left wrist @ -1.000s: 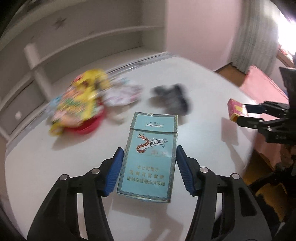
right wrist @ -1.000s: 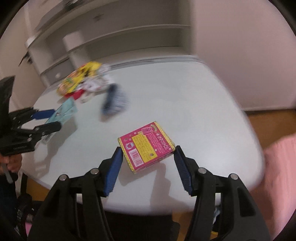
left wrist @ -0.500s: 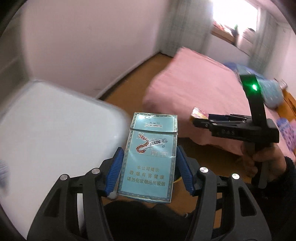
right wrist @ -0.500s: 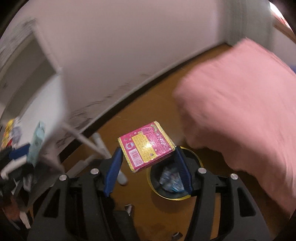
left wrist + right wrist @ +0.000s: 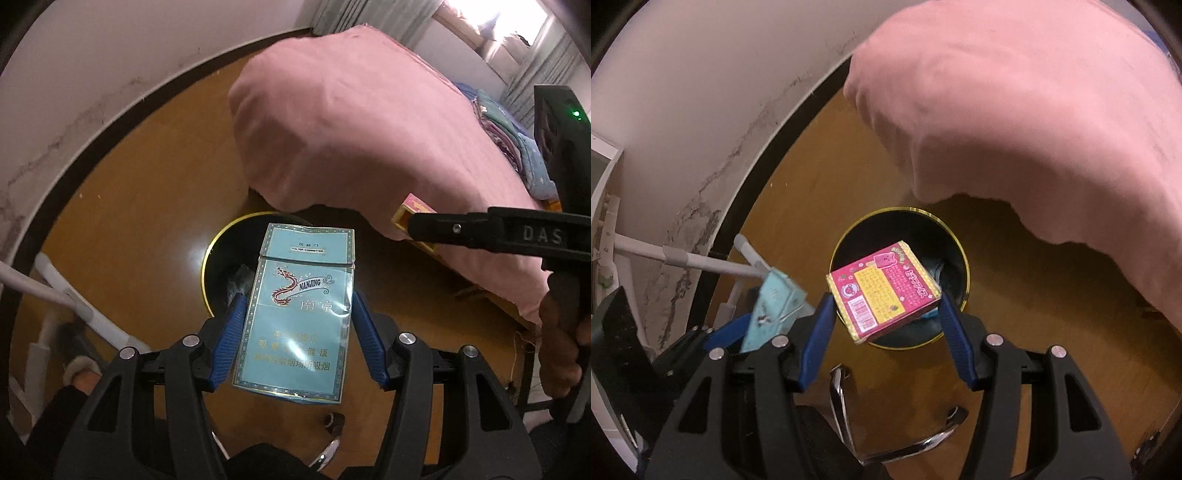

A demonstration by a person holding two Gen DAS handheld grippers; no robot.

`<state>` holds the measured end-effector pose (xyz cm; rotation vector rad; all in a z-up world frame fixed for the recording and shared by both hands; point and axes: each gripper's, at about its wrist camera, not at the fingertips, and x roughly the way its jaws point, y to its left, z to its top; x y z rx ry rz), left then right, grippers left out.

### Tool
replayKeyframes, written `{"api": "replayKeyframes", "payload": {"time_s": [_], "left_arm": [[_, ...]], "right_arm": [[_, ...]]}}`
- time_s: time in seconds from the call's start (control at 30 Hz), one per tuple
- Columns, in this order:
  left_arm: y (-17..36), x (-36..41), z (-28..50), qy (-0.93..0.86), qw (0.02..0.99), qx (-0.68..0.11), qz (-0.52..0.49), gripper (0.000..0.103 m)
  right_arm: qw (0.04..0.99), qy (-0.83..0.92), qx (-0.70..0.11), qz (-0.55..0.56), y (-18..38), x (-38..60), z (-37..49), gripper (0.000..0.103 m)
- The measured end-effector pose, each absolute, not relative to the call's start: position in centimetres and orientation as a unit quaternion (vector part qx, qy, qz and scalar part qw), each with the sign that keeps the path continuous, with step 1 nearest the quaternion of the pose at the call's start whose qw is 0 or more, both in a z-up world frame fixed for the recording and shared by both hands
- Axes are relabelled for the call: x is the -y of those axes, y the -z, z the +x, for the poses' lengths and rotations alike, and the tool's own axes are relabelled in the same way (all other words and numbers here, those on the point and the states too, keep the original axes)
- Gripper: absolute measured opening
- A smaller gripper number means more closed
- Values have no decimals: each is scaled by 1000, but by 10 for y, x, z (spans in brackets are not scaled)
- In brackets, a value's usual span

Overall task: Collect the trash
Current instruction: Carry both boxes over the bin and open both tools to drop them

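right gripper (image 5: 886, 314) clamps pink box (image 5: 882, 288) | bin (image 5: 955, 254) 12 o'clock, directly below | left gripper (image 5: 295, 325) clamps cigarette pack (image 5: 299, 317), bin 11 o'clock, farther

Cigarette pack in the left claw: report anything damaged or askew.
The cigarette pack is worn: its flip lid sits slightly ajar and its bottom edge is frayed. The left claw holds it upright over the black bin. It looks like trash, otherwise nothing odd.
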<state>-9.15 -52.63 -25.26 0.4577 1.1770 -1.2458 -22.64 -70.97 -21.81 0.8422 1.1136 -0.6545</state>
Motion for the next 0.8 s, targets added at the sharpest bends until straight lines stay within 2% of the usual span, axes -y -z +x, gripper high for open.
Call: {"api": "replayKeyframes", "payload": {"time_s": [0.3,0.33,0.4,0.43,0.7,0.8], "left_arm": [[257,542,-85,552,626,-513,200,57],[255,543,-86,552,626,-513,201,58],[254,543,-86,550,627,-513,203,69],[252,543,-86,549,631,-511,200,70],[235,538,-86,554,634,-500,205,71],[210,524,-87,555,645,-481,212,77]], "right_arm": [[720,289,-499,387,224,708,-218,57],[721,292,-497,385,223,708,-219,57],[722,295,-496,382,222,708,-218,64],[723,296,-494,381,222,707,-218,65],[731,300,-491,368,216,705,-216,66],[742,308,-487,343,203,700,-213,66]]}}
